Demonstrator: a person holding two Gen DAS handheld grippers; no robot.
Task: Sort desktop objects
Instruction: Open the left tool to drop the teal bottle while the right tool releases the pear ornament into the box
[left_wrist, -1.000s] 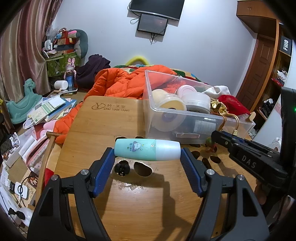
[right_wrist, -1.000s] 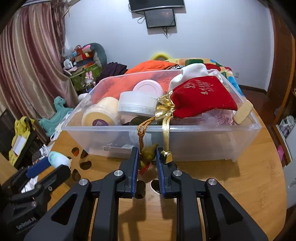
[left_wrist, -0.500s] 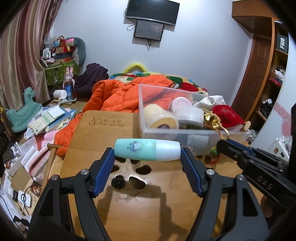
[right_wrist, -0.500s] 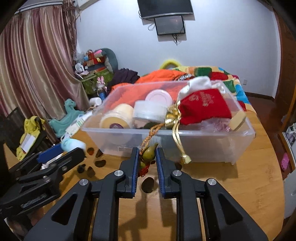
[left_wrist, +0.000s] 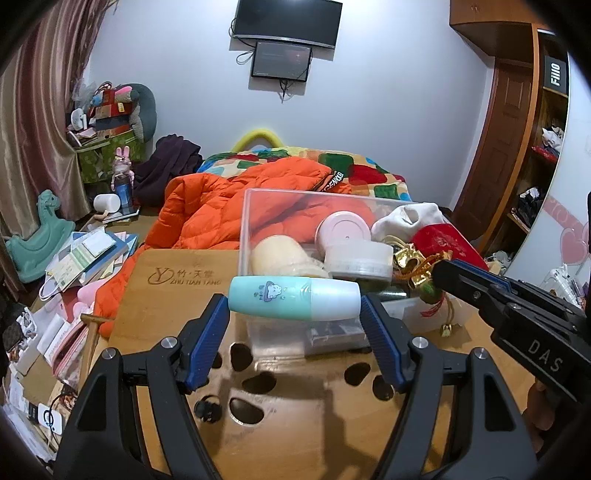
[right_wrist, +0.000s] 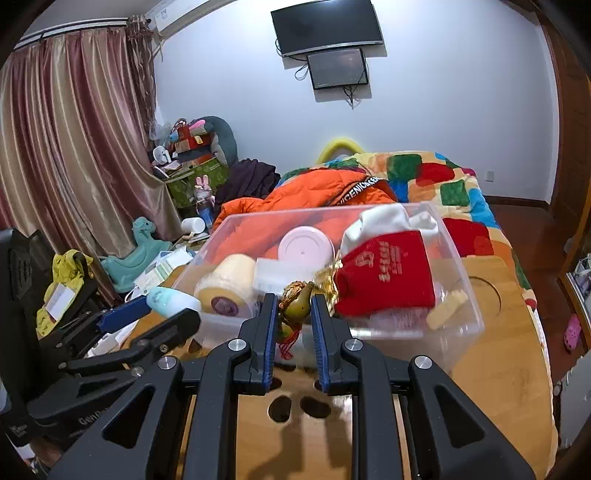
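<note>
In the left wrist view, my left gripper (left_wrist: 294, 314) is clamped on the ends of the teal bottle (left_wrist: 293, 298), its long axis crosswise, just before the clear box (left_wrist: 255, 206) near edge. In the right wrist view, my right gripper (right_wrist: 293, 314) pinches the gourd charm (right_wrist: 298, 304), hanging at the same near wall, box straight ahead.

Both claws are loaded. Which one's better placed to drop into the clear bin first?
Right, probably. The right claw, shut on the small green gourd charm, sits at the clear plastic bin's near wall. The left claw grips the teal and white bottle crosswise, apparently short of that wall.
</note>
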